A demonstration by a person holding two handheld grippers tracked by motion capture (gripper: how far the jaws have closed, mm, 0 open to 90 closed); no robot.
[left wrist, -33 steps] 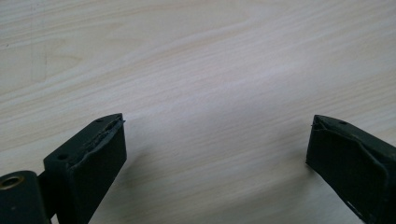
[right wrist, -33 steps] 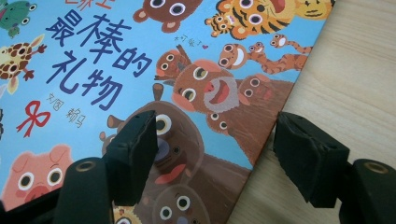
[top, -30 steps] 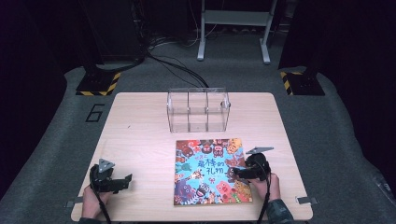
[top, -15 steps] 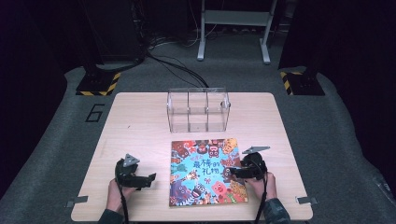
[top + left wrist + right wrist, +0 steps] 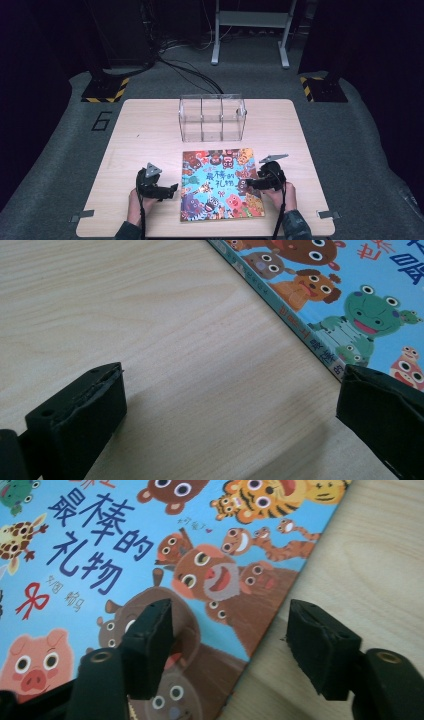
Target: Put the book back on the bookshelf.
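A picture book [image 5: 220,185] with cartoon animals and blue Chinese lettering lies flat on the wooden table [image 5: 150,125]. My left gripper [image 5: 171,190] sits just left of the book, pointing at it. In the left gripper view its jaws [image 5: 230,405] stand wide open over bare wood, the book's spine edge [image 5: 300,325] close ahead. My right gripper [image 5: 245,184] rests at the book's right side. In the right gripper view it [image 5: 232,640] is open and has just been closing; one finger [image 5: 150,635] is over the cover, the other over wood, with the book's edge [image 5: 260,640] between them.
A clear plastic box [image 5: 212,117] with three compartments stands behind the book, mid-table. Grey carpet surrounds the table, with cables and stand bases [image 5: 105,90] beyond the far edge. Bare wood lies left of the box and along the table's left side.
My left gripper has slid right across the table, from near the left edge up to the book's left side. The right gripper has stayed at the book's right side.
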